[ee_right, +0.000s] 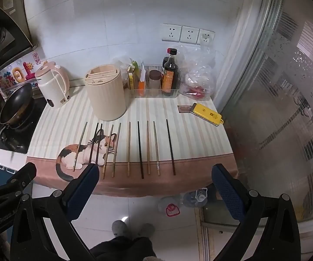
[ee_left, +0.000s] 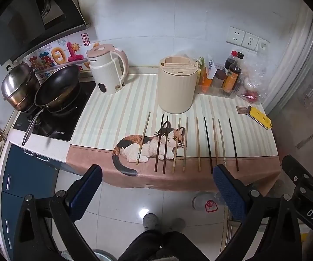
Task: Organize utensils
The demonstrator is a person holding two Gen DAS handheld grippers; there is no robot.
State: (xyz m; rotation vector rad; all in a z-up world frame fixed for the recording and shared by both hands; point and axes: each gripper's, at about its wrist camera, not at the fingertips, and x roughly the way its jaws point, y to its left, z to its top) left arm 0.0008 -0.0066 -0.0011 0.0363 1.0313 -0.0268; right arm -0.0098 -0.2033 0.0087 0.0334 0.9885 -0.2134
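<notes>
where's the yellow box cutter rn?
The yellow box cutter lies at the countertop's far right edge in both views, right of the chopsticks, in front of the plastic bag.

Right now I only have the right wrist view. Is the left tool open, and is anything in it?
Observer: The left tool is open, with nothing between its fingers.
Operator: The pan left of the wok is cut off for me. What is it?
Observer: A steel pot with its lid on, beside the wok on the cooktop.
Operator: And below the cooktop?
Observer: Blue drawers with metal handles.
</notes>
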